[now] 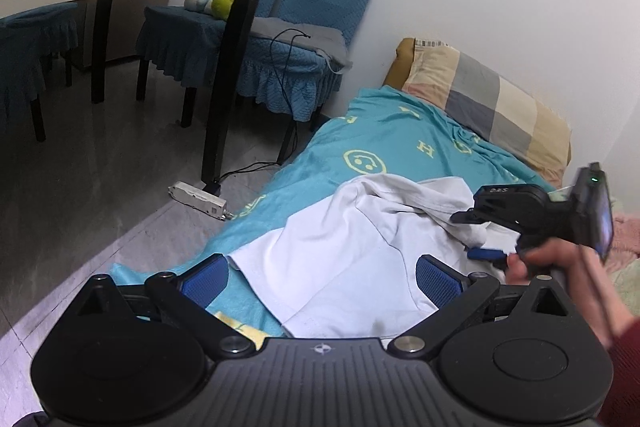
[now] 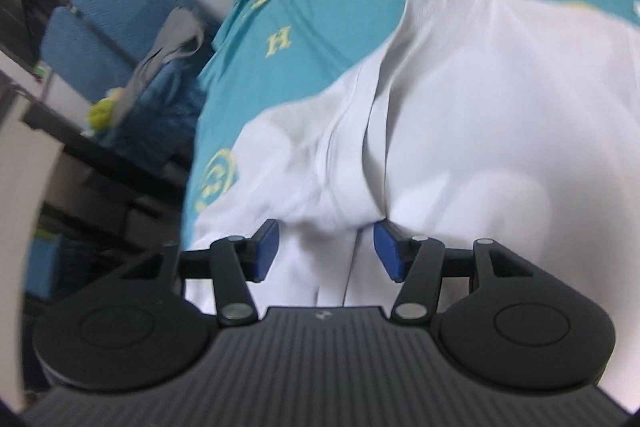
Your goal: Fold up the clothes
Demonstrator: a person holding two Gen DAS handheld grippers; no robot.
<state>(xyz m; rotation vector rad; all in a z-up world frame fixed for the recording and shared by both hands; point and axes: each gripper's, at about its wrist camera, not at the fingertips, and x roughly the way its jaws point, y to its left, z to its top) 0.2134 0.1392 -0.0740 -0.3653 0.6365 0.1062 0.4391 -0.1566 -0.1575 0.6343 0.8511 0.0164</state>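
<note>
A teal sheet (image 1: pixel 372 143) with yellow letters and a smiley covers the bed, smooth but creased. On it lies the white shirt (image 1: pixel 360 247), soft cotton, rumpled into long folds. A checked pillow (image 1: pixel 492 107) rests against the wall. The left gripper (image 1: pixel 320 281) stands wide over the shirt's hem, gripping nothing. The right gripper (image 2: pixel 324 251) is partly open, a shirt ridge between its blue ribbed pads (image 2: pixel 267 249), unpinched.

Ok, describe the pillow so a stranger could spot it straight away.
Start at the bed with the teal sheet along the white wall. The pillow lies at its far end against that wall. Its cover of cream, grey and pink squares sets it apart from the plain white garment.
</note>
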